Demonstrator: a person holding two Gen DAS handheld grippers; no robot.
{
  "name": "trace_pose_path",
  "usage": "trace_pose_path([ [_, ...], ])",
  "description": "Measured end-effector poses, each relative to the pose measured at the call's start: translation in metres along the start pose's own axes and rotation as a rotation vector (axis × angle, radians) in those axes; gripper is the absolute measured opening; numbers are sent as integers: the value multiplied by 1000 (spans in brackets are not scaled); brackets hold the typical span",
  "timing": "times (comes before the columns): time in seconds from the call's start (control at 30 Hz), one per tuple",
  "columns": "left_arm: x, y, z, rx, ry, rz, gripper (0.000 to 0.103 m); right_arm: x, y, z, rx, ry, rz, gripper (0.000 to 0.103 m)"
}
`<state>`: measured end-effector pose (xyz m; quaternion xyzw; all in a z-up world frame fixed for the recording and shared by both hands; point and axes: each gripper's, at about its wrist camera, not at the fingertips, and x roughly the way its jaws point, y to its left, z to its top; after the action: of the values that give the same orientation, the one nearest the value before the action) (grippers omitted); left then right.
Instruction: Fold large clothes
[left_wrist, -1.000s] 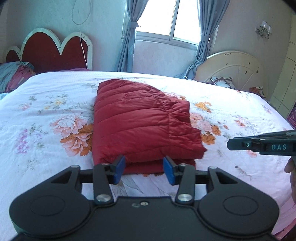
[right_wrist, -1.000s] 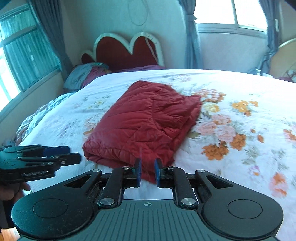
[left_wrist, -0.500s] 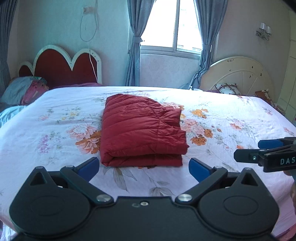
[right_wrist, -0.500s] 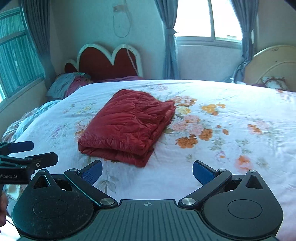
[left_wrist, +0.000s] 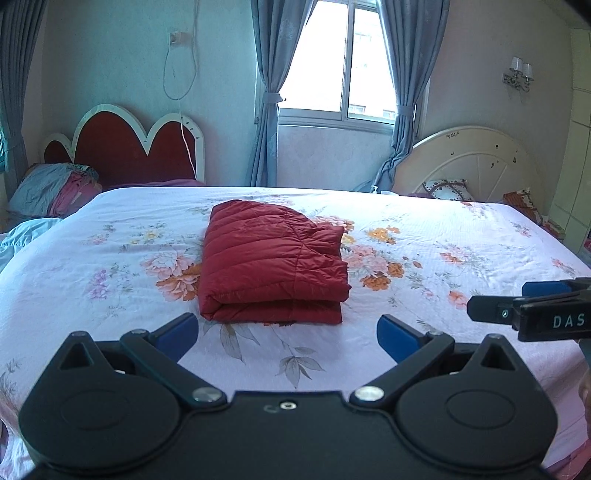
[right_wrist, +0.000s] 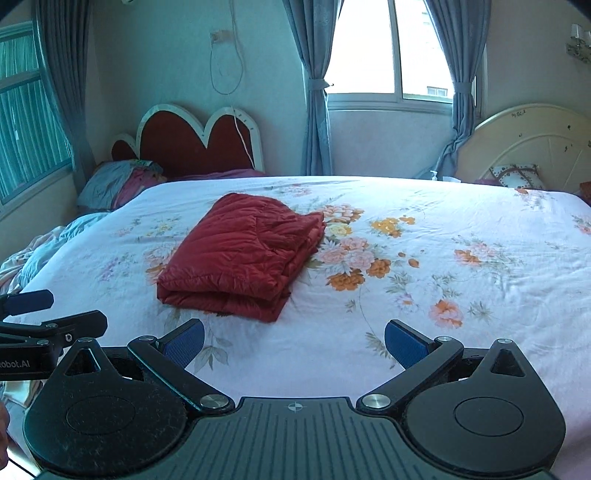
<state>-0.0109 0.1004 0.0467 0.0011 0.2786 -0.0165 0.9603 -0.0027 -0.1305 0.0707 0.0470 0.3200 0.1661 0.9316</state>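
— Where's the red quilted jacket?
— Folded into a thick rectangle at centre frame, lying on the floral bed sheet.
— And the jaws?
— The left gripper and the right gripper have just been opening — both spread wide at the bottom of their views, nothing between them, clear of the jacket.

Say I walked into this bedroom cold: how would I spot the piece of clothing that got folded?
Look at the big bed with the white, flower-printed sheet that fills the room below the window. Near its middle lies the folded jacket, a dark red quilted puffer stacked in a neat rectangle. It is the only solid-coloured item on the sheet; the crumpled blue and pink bedding lies off by the red headboard.
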Motion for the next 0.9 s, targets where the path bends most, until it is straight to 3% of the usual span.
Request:
trace_pose_path([
  [0.9, -7, 6, 1, 4, -18, -11, 103, -7, 6, -1, -11, -20, -8, 103],
])
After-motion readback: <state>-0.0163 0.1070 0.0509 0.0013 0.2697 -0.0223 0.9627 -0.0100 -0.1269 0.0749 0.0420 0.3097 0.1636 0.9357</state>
